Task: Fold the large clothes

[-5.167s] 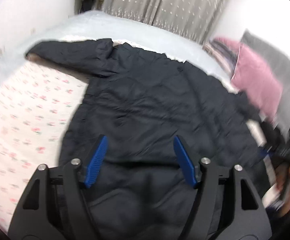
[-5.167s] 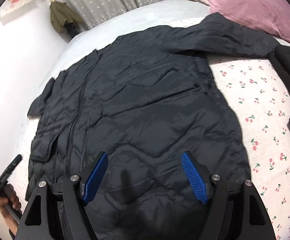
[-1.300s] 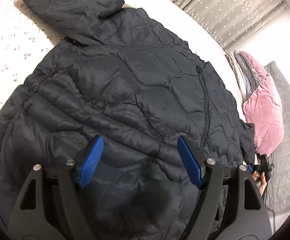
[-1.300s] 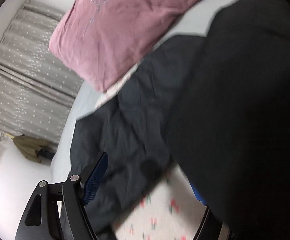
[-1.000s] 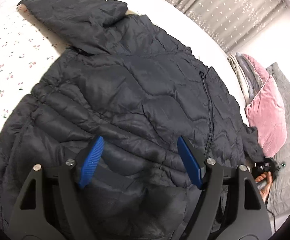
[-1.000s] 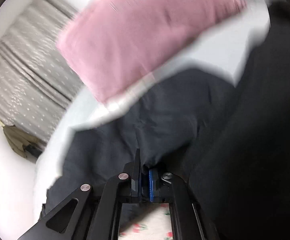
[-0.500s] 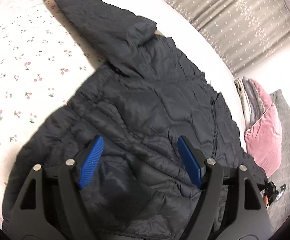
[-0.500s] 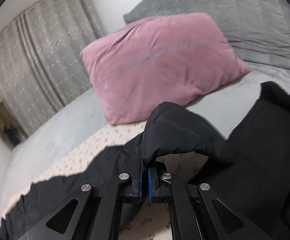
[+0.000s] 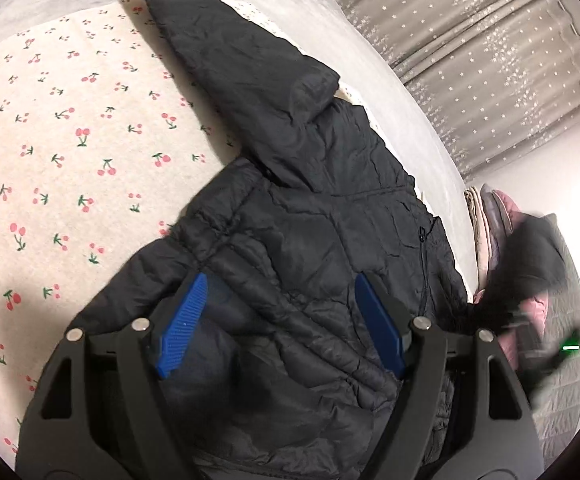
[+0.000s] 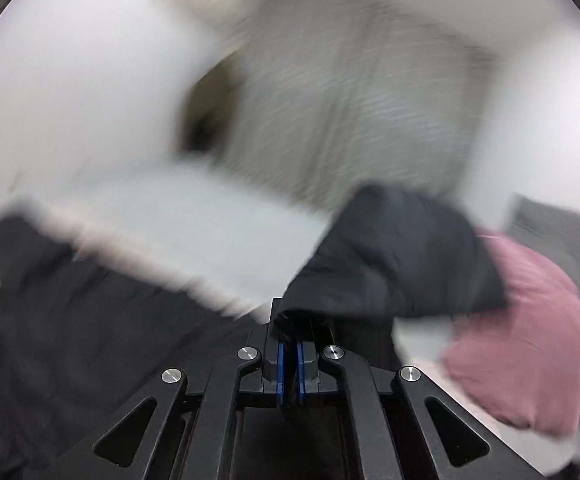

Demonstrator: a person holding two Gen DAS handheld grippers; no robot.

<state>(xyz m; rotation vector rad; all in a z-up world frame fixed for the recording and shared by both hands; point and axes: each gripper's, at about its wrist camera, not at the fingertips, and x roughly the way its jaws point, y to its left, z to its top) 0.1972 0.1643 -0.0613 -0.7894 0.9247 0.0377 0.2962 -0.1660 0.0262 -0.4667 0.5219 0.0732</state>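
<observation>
Jacket [image 9: 314, 216] spread on bed [image 9: 69, 128]. Right gripper [image 10: 288, 356] pinching sleeve [image 10: 402, 256], lifted. Left gripper [image 9: 279, 324] spread above hem, empty. Puffy, light, slippery (likely); best gripped at cuffs, hem.

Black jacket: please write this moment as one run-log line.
right gripper: shut on sleeve, lifted | left gripper: open over black jacket | fold: unfinished

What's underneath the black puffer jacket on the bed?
The black puffer jacket lies on a cherry-print sheet, with grey bedding beyond. Whatever is directly beneath it is covered.
</observation>
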